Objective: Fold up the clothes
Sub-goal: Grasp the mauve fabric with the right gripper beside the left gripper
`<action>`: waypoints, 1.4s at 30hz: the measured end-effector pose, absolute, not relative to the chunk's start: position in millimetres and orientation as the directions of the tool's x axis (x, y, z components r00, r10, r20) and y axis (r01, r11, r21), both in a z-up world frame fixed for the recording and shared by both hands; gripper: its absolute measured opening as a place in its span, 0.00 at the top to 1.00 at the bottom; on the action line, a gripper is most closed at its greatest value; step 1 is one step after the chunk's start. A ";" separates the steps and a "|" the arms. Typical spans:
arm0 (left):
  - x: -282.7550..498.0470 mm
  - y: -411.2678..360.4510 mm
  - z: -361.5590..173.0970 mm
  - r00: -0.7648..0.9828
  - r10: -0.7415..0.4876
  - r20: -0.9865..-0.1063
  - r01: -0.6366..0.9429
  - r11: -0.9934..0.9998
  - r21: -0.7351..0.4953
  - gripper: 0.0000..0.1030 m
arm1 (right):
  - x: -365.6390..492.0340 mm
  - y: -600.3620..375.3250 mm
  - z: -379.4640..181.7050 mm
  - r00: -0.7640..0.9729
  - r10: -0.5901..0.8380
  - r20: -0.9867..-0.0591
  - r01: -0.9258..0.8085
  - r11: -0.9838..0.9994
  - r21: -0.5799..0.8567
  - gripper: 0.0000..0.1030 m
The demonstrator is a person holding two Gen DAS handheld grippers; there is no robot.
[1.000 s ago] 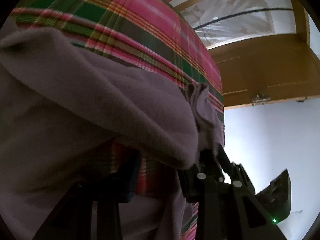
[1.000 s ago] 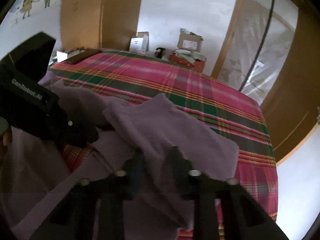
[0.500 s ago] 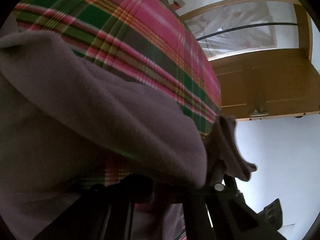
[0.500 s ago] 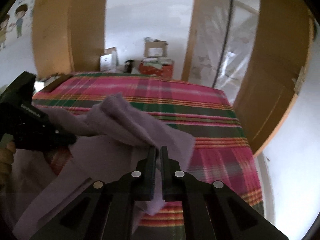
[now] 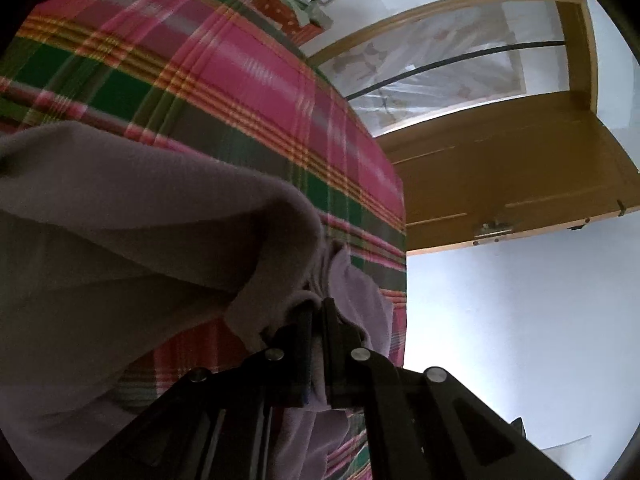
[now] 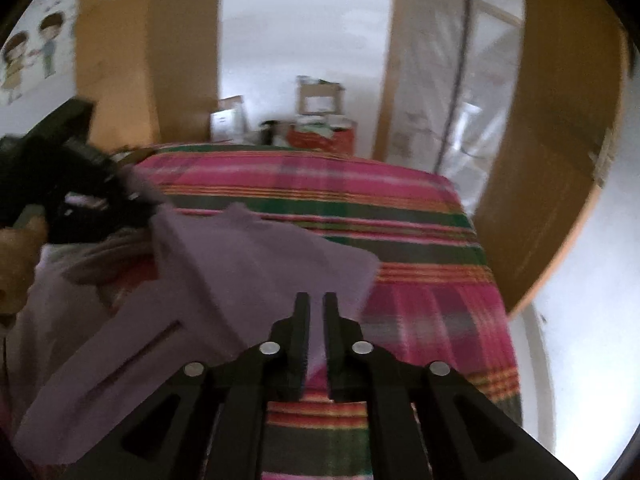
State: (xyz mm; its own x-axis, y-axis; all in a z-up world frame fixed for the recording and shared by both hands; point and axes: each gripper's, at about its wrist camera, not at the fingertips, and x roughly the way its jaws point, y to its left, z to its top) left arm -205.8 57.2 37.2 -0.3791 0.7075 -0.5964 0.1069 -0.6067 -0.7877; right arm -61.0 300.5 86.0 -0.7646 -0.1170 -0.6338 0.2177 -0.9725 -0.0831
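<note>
A purple fleece garment (image 5: 140, 200) lies bunched on a bed under a pink and green plaid cover (image 5: 240, 80). My left gripper (image 5: 317, 312) is shut on a gathered edge of it, and cloth shows between the fingers. In the right wrist view the garment (image 6: 248, 264) hangs stretched between the two grippers, above the plaid cover (image 6: 400, 216). My right gripper (image 6: 316, 300) has a fold of it between its fingers; its jaws are opening slightly and the cloth still fills the narrow gap. The left gripper (image 6: 136, 204) and the hand holding it (image 6: 16, 256) are at the far left.
A brown wooden door (image 5: 500, 168) stands open past the bed's right side, above white floor. Cardboard boxes (image 6: 320, 96) and a red basket (image 6: 320, 138) stand beyond the bed's far end. A tall wooden cupboard (image 6: 120, 60) rises at the back left.
The left gripper closed on the garment's edge and rose with it. The right gripper closed on a fold and lifted it; its finger gap is now slightly wider than half a second ago.
</note>
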 end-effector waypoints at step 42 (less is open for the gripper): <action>-199.7 43.4 53.8 -0.446 0.683 -0.578 0.074 -0.616 -0.785 0.98 | -63.8 325.2 110.9 -0.823 0.001 -0.568 -0.002 -1.000 0.001 0.94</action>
State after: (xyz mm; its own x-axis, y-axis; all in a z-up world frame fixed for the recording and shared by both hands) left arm -199.7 43.4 53.8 -0.4462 0.6830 -0.5782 0.0743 -0.6156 -0.7845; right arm -63.8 325.2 110.9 -0.8227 0.0005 -0.5685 -0.0016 -1.0000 0.0015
